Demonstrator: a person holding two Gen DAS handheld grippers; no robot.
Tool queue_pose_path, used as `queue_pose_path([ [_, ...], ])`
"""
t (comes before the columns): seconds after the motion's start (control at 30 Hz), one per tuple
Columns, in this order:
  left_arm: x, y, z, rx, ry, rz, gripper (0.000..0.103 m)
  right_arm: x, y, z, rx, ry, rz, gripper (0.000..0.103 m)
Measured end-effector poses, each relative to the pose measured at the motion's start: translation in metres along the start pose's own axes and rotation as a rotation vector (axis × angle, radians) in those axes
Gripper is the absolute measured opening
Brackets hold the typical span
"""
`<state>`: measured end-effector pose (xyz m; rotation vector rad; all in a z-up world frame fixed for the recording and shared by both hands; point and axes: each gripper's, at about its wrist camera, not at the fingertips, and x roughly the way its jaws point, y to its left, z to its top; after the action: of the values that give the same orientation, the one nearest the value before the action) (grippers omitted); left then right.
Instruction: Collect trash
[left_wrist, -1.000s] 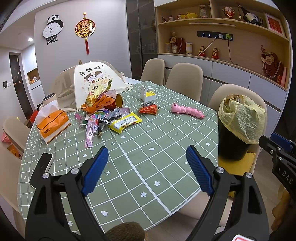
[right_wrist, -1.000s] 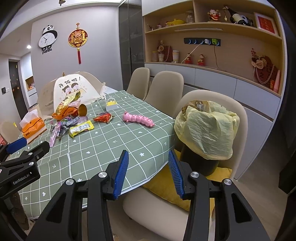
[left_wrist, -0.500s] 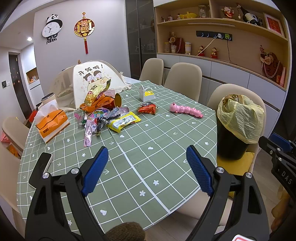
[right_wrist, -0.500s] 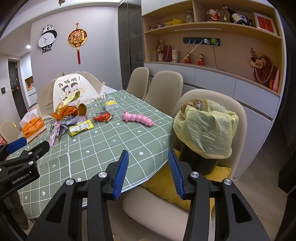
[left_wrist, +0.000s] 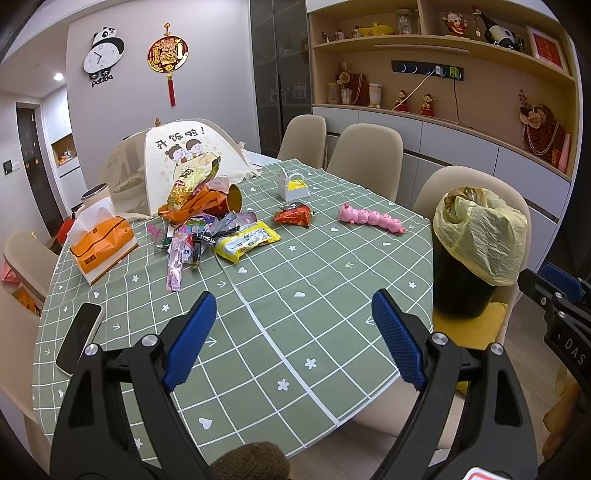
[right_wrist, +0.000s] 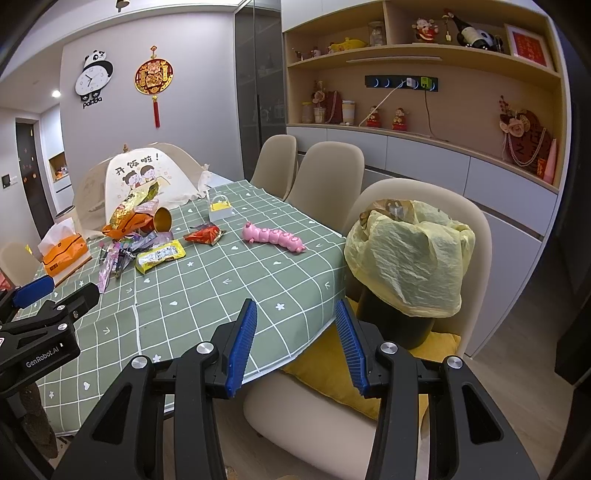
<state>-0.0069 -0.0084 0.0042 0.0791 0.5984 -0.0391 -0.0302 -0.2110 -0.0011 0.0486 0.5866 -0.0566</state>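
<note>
A heap of snack wrappers (left_wrist: 201, 225) (right_wrist: 125, 243) lies at the far left of the green checked table (left_wrist: 295, 280), with a yellow packet (left_wrist: 245, 240) (right_wrist: 160, 254) and a red packet (left_wrist: 293, 216) (right_wrist: 205, 234) to its right. A black bin lined with a yellow bag (left_wrist: 476, 236) (right_wrist: 410, 254) stands on a chair at the table's right. My left gripper (left_wrist: 291, 328) hangs open over the table's near part, holding nothing. My right gripper (right_wrist: 295, 339) is open and empty above the table's near edge, left of the bin.
A pink caterpillar toy (left_wrist: 371, 218) (right_wrist: 273, 236), a small white box (left_wrist: 293, 186), an orange tissue box (left_wrist: 101, 245), a phone (left_wrist: 79, 336) and a mesh food cover (left_wrist: 184, 155) are on the table. Beige chairs (left_wrist: 364, 158) line the far side, before a shelf wall.
</note>
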Motion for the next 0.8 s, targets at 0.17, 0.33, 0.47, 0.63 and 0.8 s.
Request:
queue_pose_path([
  [0.17,-0.0001,0.0000,0.0001,-0.001,0.001,0.001,0.082,-0.0003,-0.0008,-0.0003,0.002,0.000,0.000,0.042],
  [0.33,0.0003,0.0001,-0.0013,0.000,0.000,0.001,0.082,0.0002,-0.0012,-0.0002,0.003,0.000,0.001,0.042],
  [0.47,0.0002,-0.0002,-0.0012,-0.001,0.000,0.001,0.082,-0.0009,-0.0040,-0.0002,0.003,-0.003,0.000,0.042],
  [0.63,0.0012,-0.0006,-0.0011,0.000,0.000,-0.002,0.082,-0.0006,-0.0035,-0.0001,0.004,-0.001,0.000,0.042],
  [0.8,0.0033,-0.0007,0.0008,0.000,0.000,-0.009,0.082,-0.0016,-0.0056,0.0005,0.003,-0.004,-0.006,0.042],
])
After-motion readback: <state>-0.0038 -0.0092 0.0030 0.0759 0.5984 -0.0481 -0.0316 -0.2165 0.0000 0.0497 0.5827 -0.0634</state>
